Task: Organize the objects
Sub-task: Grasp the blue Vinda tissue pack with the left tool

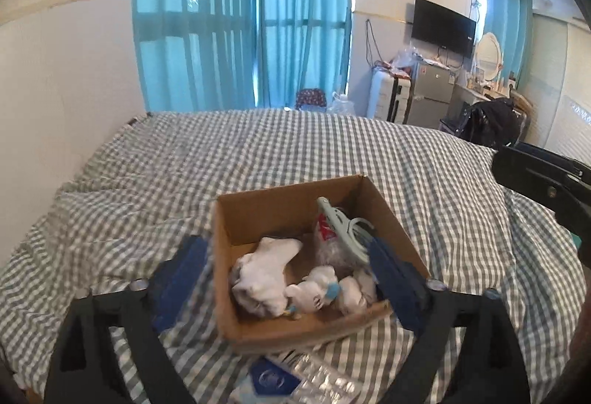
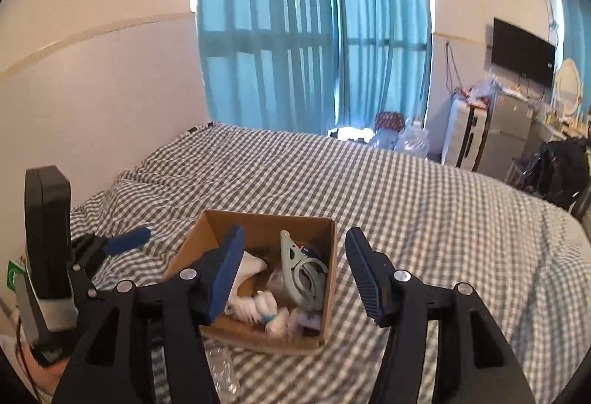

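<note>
We see an open brown cardboard box (image 1: 258, 219) standing on the bed (image 1: 258, 149), whose soft cover is grey-and-white checked and a little wrinkled; inside the box lie crumpled white socks (image 1: 264, 274) and a hard grey plastic clip (image 2: 301, 272) with a curved handle. Our left hand-held gripper (image 1: 291, 278) is low over the near side of the box with its blue-padded fingers wide apart, one at each side wall. Our right hand-held gripper (image 2: 295, 276) hovers above the box, also spread apart and holding nothing.
</note>
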`<state>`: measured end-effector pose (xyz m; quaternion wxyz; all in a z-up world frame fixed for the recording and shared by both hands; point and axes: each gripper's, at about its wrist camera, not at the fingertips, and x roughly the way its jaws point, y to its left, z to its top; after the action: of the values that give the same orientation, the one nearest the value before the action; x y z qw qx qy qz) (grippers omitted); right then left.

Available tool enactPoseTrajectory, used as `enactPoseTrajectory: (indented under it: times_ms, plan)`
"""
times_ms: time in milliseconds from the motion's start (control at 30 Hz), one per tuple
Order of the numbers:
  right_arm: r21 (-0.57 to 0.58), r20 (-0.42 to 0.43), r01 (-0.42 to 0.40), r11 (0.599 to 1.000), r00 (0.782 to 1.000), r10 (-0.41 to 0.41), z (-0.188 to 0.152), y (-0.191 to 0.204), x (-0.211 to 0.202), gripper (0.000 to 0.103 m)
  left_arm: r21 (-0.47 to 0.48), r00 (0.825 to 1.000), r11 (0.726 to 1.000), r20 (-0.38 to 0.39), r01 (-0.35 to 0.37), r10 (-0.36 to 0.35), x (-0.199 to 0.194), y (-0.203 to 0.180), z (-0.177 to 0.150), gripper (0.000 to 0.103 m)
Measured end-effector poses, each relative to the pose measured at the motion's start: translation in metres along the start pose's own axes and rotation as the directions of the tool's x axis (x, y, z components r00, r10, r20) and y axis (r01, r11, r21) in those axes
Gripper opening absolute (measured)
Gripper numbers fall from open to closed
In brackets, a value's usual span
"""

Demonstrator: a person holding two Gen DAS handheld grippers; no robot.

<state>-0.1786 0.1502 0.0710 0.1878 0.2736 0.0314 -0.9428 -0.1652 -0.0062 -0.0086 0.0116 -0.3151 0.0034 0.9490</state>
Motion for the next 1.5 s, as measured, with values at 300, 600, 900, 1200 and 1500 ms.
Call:
enactPoseTrajectory:
  times_ms: [300, 600, 900, 1200, 1500]
  plan:
    - [-0.026, -0.005, 0.028, 0.999, 1.000, -0.029, -0.040, 0.016, -0.053, 0.062, -0.046, 0.999, 0.998, 0.028, -0.041, 0.043, -0.052, 0.021, -0.040, 0.096]
    - [-0.030, -0.112, -0.001, 1.000, 0.994, -0.003, -0.122, 0.030, -0.019, 0.062, -0.146, 0.994, 0.988, -0.107, -0.046, 0.031, -0.010, 0.041, -0.124, 0.096]
    - [-0.017, -0.240, 0.022, 1.000, 0.971, -0.025, -0.172, 0.021, 0.043, 0.062, -0.074, 0.971, 0.994, -0.230, -0.081, 0.062, 0.041, 0.032, -0.166, 0.096]
    - [0.035, -0.307, 0.009, 0.999, 0.952, 0.002, -0.197, 0.001, 0.071, 0.062, -0.067, 0.955, 0.997, -0.297, -0.047, 0.025, 0.082, 0.019, -0.162, 0.096]
    - [0.044, -0.314, 0.015, 0.999, 0.949, 0.000, -0.203, -0.004, 0.064, 0.062, -0.110, 0.950, 0.994, -0.310, 0.009, -0.043, 0.076, 0.020, -0.164, 0.080]
